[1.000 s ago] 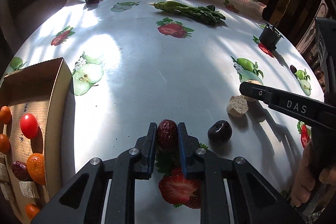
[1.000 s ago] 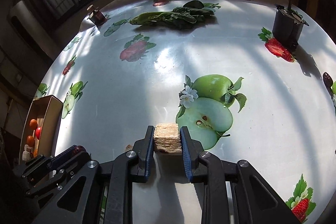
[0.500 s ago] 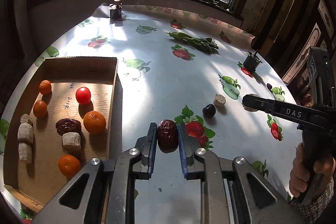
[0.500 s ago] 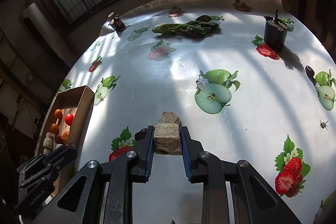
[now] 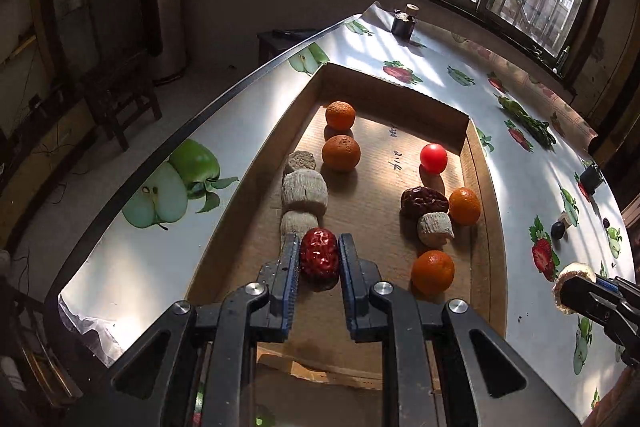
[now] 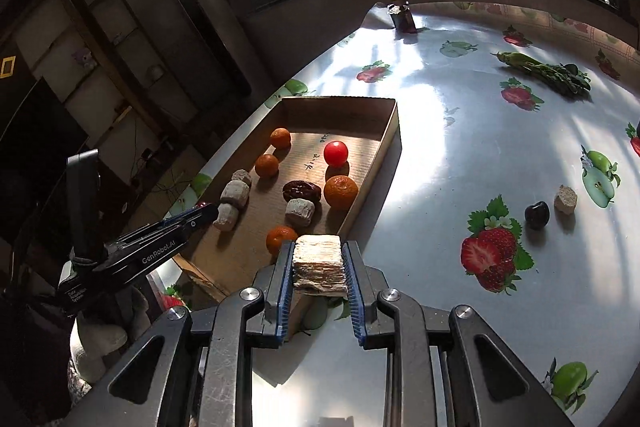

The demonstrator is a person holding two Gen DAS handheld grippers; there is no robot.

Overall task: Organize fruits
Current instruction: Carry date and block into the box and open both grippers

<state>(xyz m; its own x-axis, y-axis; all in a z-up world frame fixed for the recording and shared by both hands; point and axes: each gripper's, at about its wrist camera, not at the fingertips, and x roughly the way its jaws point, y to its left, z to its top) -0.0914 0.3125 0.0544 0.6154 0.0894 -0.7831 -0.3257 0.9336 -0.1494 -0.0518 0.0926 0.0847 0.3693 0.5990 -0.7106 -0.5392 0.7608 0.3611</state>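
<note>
My left gripper (image 5: 319, 254) is shut on a red date (image 5: 319, 259) and holds it over the near left part of the cardboard tray (image 5: 476, 163). The tray holds several oranges (image 5: 341, 153), a red tomato (image 5: 433, 157), a dark date (image 5: 424, 202) and several pale chunks (image 5: 304, 191). My right gripper (image 6: 318, 259) is shut on a pale fibrous chunk (image 6: 319, 263), just off the tray's near right corner (image 6: 394, 131). A dark plum (image 6: 537, 215) and another pale chunk (image 6: 565, 199) lie on the table to the right.
The table (image 6: 460, 131) has a glossy fruit-print cloth. A bunch of green vegetables (image 6: 548, 71) lies at the back right. A small dark jar (image 6: 402, 13) stands at the far edge. The table's left edge (image 5: 168, 143) drops to the floor beside the tray.
Both grippers have swung left, from over the open table to the tray. The left one now holds the date over the tray; the right one holds its chunk at the tray's corner.
</note>
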